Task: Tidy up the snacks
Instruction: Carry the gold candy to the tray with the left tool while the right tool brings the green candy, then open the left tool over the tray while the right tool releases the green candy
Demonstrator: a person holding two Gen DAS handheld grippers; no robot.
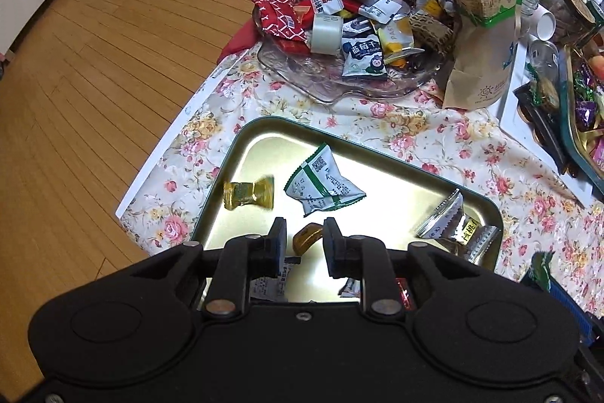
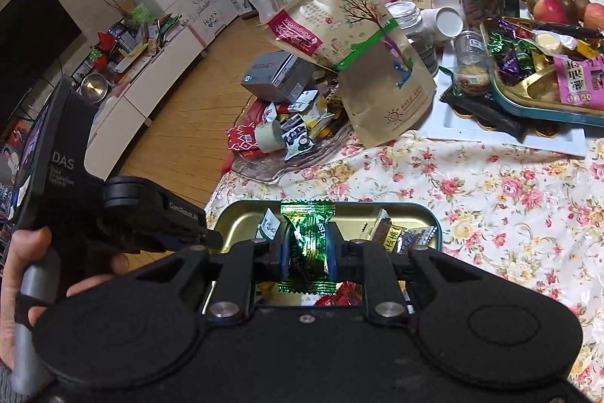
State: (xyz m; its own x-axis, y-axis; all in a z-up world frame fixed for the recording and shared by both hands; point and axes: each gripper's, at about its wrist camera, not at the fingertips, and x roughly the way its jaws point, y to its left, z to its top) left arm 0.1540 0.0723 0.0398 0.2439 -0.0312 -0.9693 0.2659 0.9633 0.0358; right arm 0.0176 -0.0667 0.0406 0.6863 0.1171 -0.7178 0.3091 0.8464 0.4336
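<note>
Left claw [image 1: 304,235] stands parted over the tin tray [image 1: 241,138] with a brown candy [image 1: 306,237] loose between its pads, apparently released there, while the right claw [image 2: 306,244] clenches a green candy [image 2: 307,244] above the tray's near edge, evidently for deposit.

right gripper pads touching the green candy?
Touching. The right wrist view shows the right gripper with both pads pressed against the green candy, which is pinched upright between them above the tin.
</note>
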